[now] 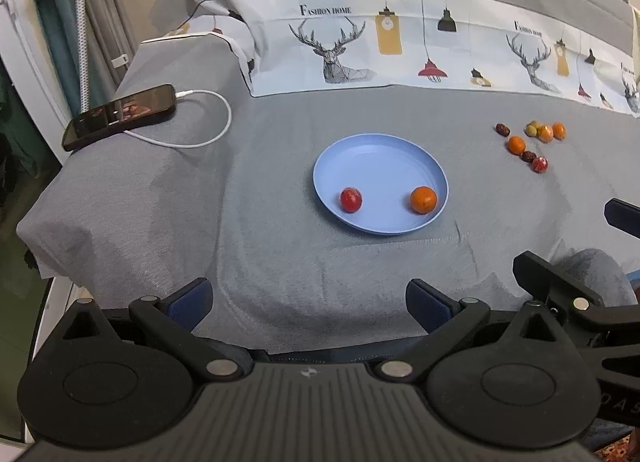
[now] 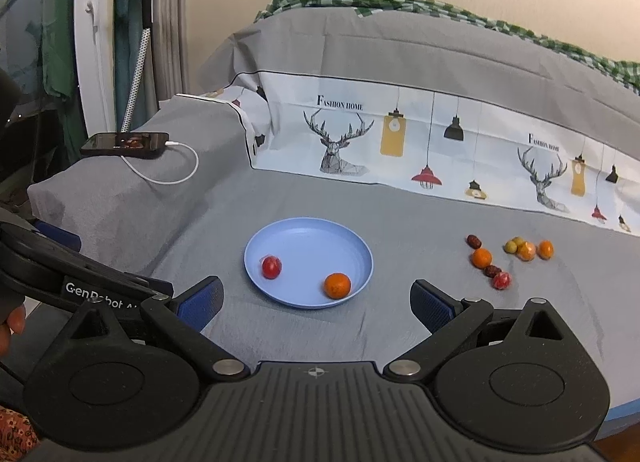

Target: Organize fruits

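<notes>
1. Both grippers hang low over the grey cover, the left gripper [image 1: 308, 302] and right gripper [image 2: 316, 302] spread wide, holding and touching nothing.
2. On the blue plate [image 2: 308, 230] sit a red fruit [image 2: 271, 267] and an orange [image 2: 337, 285].
3. Loose fruits [image 2: 510, 258] wait well to its right; I'd approach one from above, closing gently so it doesn't roll.

A red fruit [image 1: 351, 199] and an orange fruit [image 1: 423, 200] are being held in the blue plate [image 1: 372, 158]; loose fruits [image 1: 532, 142] are being left right of the plate, apart.
</notes>
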`<control>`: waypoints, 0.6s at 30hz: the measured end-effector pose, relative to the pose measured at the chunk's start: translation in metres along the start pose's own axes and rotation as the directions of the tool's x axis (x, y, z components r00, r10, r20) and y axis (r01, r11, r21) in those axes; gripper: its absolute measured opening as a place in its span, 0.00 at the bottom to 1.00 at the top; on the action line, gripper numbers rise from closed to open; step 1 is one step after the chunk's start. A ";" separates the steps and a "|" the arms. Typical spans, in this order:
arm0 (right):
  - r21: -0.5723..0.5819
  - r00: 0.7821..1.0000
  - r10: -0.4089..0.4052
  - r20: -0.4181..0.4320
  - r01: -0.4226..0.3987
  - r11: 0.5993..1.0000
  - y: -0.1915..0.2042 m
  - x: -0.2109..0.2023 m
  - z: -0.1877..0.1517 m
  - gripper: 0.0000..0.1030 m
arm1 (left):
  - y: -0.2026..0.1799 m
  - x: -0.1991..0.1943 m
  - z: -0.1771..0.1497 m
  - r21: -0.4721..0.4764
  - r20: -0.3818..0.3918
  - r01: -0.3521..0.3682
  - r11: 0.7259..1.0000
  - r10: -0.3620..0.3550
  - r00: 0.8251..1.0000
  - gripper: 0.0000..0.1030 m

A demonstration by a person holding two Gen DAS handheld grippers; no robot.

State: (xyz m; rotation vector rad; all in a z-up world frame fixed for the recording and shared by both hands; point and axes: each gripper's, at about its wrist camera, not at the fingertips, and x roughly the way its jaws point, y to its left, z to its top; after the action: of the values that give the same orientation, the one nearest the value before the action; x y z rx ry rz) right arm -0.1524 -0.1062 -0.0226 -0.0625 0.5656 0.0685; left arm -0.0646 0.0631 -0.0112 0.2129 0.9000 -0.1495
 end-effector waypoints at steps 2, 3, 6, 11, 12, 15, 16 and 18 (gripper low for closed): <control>0.017 1.000 0.003 -0.011 -0.002 1.000 -0.004 0.004 -0.002 0.96 | -0.004 0.006 0.003 0.012 -0.018 0.006 1.000 -0.006 1.000 1.00; 0.027 1.000 0.003 -0.018 -0.003 1.000 -0.006 0.007 -0.002 0.96 | -0.005 0.010 0.005 0.017 -0.027 0.007 1.000 -0.006 1.000 1.00; 0.070 0.999 0.004 -0.038 -0.002 0.998 -0.018 0.015 -0.003 0.96 | -0.012 0.019 0.010 0.032 -0.045 0.000 1.000 0.002 0.999 1.00; 0.186 0.997 -0.015 -0.070 0.028 0.982 -0.048 0.029 -0.008 0.96 | -0.031 0.038 0.032 0.039 -0.073 0.008 0.999 -0.005 0.997 1.00; 0.210 0.997 -0.021 -0.076 0.037 0.977 -0.057 0.032 -0.008 0.96 | -0.036 0.042 0.038 0.041 -0.079 0.014 0.999 -0.010 0.997 1.00; 0.256 0.994 -0.078 -0.076 0.096 0.962 -0.089 0.042 -0.008 0.96 | -0.059 0.058 0.061 0.048 -0.096 0.047 0.998 -0.043 0.994 1.00; 0.257 0.992 -0.104 -0.072 0.120 0.959 -0.099 0.046 -0.007 0.96 | -0.068 0.062 0.068 0.052 -0.097 0.059 0.997 -0.054 0.994 1.00; 0.254 0.981 -0.182 -0.061 0.192 0.948 -0.127 0.055 -0.003 0.96 | -0.088 0.073 0.086 0.059 -0.091 0.091 0.994 -0.085 0.992 1.00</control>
State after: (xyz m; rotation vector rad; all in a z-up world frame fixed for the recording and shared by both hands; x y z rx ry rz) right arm -0.0977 -0.2302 -0.0497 0.1373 0.5993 -0.1924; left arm 0.0267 -0.0461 -0.0277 0.2400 0.9945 -0.2525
